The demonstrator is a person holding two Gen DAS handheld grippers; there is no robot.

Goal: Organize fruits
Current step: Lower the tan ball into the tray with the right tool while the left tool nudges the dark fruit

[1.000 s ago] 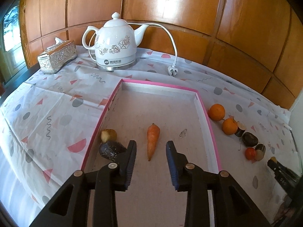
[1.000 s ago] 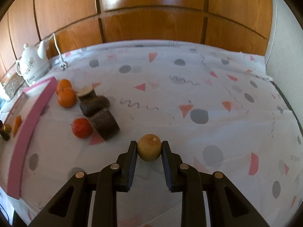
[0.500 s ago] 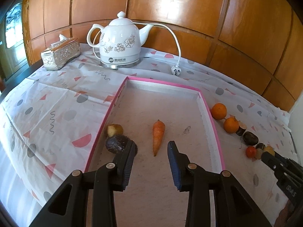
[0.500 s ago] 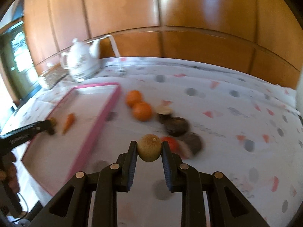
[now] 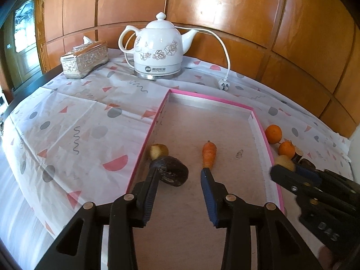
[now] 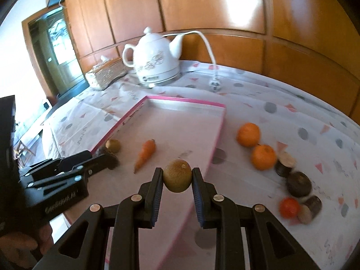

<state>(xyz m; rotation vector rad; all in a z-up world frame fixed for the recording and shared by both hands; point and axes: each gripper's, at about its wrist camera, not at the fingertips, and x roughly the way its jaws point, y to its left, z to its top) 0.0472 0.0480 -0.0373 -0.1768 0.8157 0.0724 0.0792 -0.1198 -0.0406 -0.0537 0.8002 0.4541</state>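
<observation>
Brownish kiwi [image 6: 177,178] pinched in my right fingers [image 6: 177,181] has swung from the worktop to over the pink tray [image 6: 219,108], so drop-off's next. My left fingers [image 5: 181,171], just spread wider, hold nothing; dark fruit [image 5: 174,173] sits between them.

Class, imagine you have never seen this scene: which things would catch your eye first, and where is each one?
First, the round brown fruit clamped in the right gripper, held over the near right edge of the pink-rimmed tray. Next, the white floral kettle at the back by the wooden wall. Then the carrot lying mid-tray and the two oranges on the patterned cloth to the tray's right.
</observation>
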